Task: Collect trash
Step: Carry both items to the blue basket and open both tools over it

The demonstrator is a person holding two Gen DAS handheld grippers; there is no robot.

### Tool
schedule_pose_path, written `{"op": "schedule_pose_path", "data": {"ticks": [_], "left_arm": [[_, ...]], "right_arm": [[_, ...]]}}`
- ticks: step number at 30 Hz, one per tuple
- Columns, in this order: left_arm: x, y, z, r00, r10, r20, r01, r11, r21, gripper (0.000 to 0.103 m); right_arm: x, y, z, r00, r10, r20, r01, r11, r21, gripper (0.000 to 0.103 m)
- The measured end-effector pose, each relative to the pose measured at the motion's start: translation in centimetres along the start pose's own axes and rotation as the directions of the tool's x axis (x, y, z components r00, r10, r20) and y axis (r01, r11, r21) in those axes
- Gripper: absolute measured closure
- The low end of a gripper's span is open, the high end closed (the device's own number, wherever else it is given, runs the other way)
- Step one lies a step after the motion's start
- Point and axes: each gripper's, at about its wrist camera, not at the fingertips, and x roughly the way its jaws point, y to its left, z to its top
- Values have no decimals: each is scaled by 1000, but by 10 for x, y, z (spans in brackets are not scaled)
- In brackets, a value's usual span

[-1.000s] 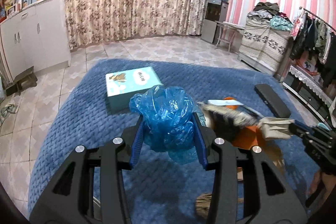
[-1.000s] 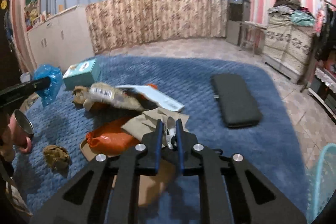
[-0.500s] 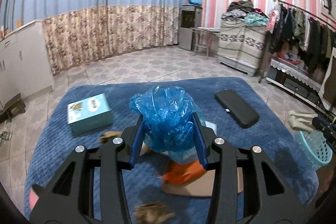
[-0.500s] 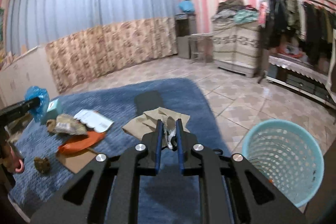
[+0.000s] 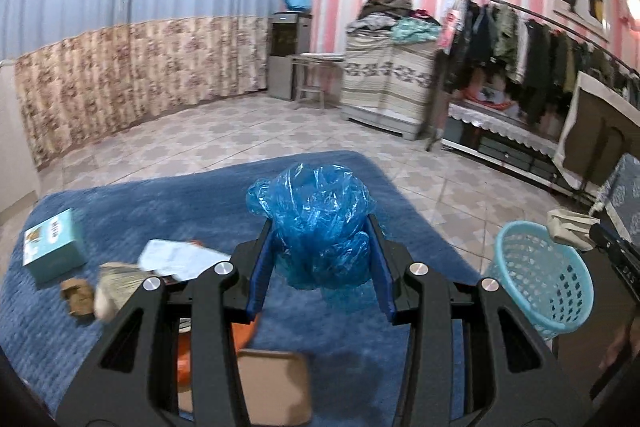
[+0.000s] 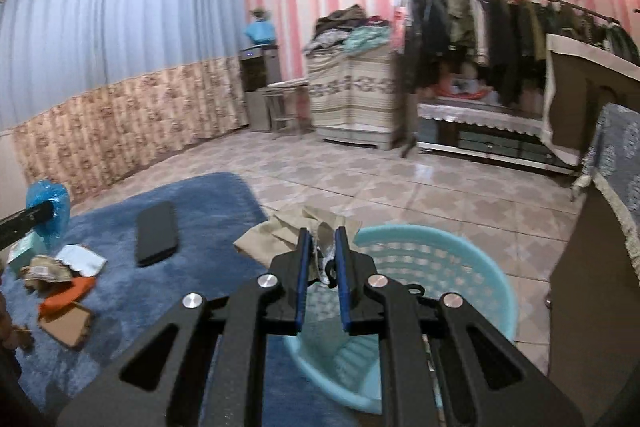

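Note:
My left gripper [image 5: 318, 251] is shut on a crumpled blue plastic bag [image 5: 316, 223] and holds it above the blue rug [image 5: 160, 203]. My right gripper [image 6: 323, 253] is shut on a beige paper wrapper [image 6: 280, 233] and holds it over the near rim of the light blue mesh basket [image 6: 448, 267]. The basket also shows at the right of the left wrist view [image 5: 540, 279], with the wrapper [image 5: 568, 225] above its far rim. More trash lies on the rug: an orange wrapper [image 6: 66, 297], a cardboard piece [image 6: 66, 325], a white paper [image 6: 82, 259] and a brown packet [image 6: 42, 267].
A teal box [image 5: 52, 247] and a black flat case [image 6: 156, 233] lie on the rug. Tiled floor surrounds the rug. A clothes rack [image 6: 500, 27], a draped cabinet [image 6: 352, 95] and a covered piece of furniture [image 6: 616, 227] stand to the right, close to the basket.
Both grippers have swung right, away from the trash pile toward the basket. The right gripper with its wrapper now hangs over the basket rim. Both holds are unchanged.

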Motion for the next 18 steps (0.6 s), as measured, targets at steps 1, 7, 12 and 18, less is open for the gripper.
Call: {"op": "schedule_pose_path", "data": {"ticks": [1,7,12,18], "left_arm": [[3,-8,-1,1000,-11,0,11,1000,9,61],[29,-53,-1,995,-94,-23,95,993,68,60],[49,-98,-5,985,-164,-47,168,979,112,60],[67,-161,-11,959,-270,-88,282,941,186,60]], "right_arm": [[2,-7,0,1000,-13,3,13,1000,6,90],[4,-38,4,997,-79,19,79,996,29,90],[4,-56,2,992,-130,11,129,990,50,90],[7,-82,-1,983,-181,-12,182,978,103,90]]}}
